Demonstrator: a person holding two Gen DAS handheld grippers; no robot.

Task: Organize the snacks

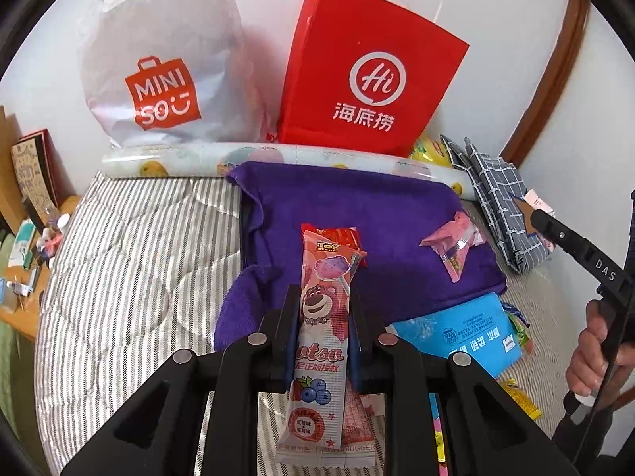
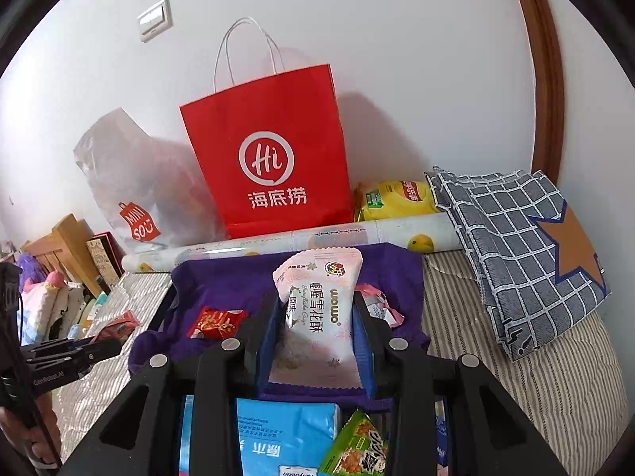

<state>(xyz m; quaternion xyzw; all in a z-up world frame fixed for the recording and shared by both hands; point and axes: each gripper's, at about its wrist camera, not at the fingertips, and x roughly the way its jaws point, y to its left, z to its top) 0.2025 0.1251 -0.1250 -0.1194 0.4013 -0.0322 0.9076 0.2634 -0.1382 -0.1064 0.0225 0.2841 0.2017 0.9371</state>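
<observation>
While the left hand-held gripper point(image 1: 319, 313) pinches a long pink snack packet point(image 1: 319, 329) printed with a cartoon bear, its jaws stand narrow, pads pressed against the packet's two long sides, and the packet runs lengthwise between the fingers above a purple towel point(image 1: 357, 206) spread on the bed. On that towel lie a small red packet point(image 1: 337, 235), partly hidden behind the pink one, and a small pink wrapped snack point(image 1: 452, 244) off to the right. A blue pack point(image 1: 460, 333) lies at the towel's near edge.

In the right wrist view, the right hand-held gripper point(image 2: 317, 317) clamps a white-and-pink pastry packet point(image 2: 317, 309), held upright and slightly tilted, jaws partly closed on its sides. Beneath it lie the same blue pack point(image 2: 285, 436) and a green snack bag point(image 2: 357, 448).

Against the wall stand a red paper bag point(image 2: 270, 158) with white handles and a translucent plastic shopping bag point(image 1: 158, 59) to its left. A rolled sheet with fruit prints point(image 1: 278, 158) lies along the towel's far edge. A yellow bag point(image 2: 397, 198) sits behind it, beside a folded grey checked cloth point(image 2: 516, 246) with an orange star. The striped bedding point(image 1: 131, 258) covers the mattress.
</observation>
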